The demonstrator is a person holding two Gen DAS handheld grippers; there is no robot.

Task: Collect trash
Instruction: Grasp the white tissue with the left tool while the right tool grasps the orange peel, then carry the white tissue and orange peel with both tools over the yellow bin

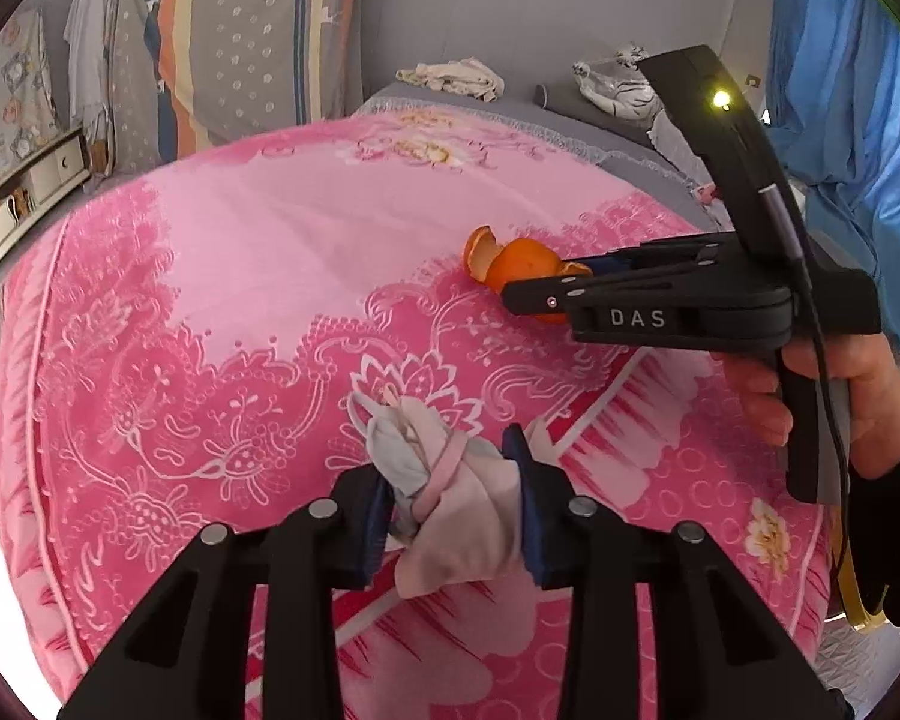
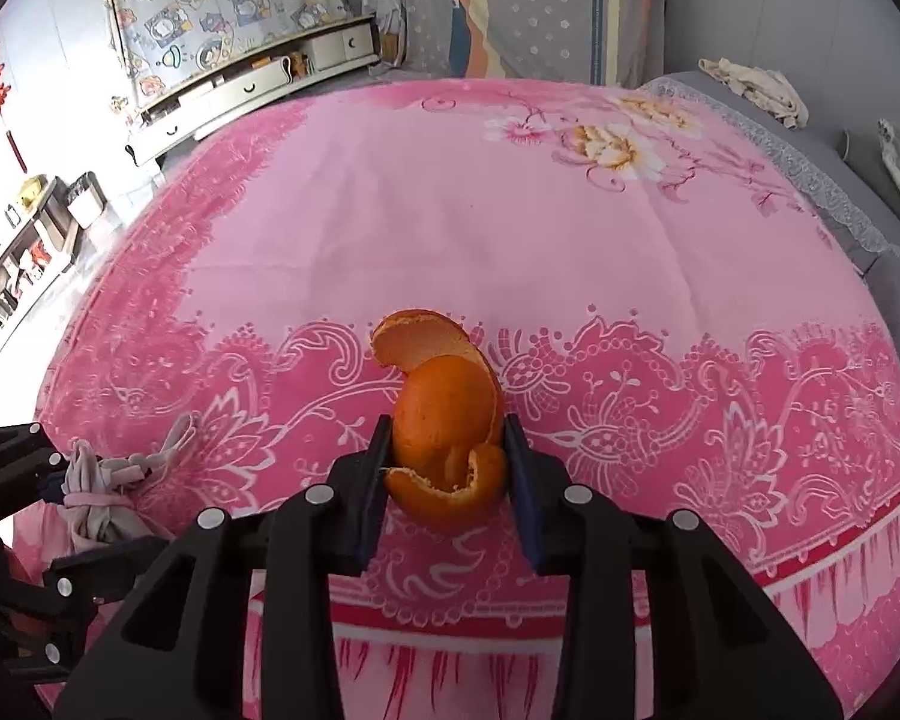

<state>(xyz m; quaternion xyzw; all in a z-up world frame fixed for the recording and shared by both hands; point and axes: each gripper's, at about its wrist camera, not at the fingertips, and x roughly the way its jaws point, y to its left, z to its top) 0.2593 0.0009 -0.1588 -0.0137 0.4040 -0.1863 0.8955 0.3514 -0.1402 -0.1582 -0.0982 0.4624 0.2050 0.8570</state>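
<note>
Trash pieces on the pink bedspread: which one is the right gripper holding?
The curled orange peel, clamped in the right gripper. The other piece, a pale crumpled face mask with pink straps, sits in the left gripper.

Left gripper (image 1: 450, 504) fingers clamped, right gripper (image 2: 447, 468) fingers clamped

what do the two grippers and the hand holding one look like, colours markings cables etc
Both grippers are matte black plastic with angular struts, round silver bolt heads and dark blue pads on the fingers. The right gripper carries white "DAS" lettering, a lit yellow light on its upright camera mount, and a black cable down the handle. The bare right hand ends in a dark sleeve.
</note>
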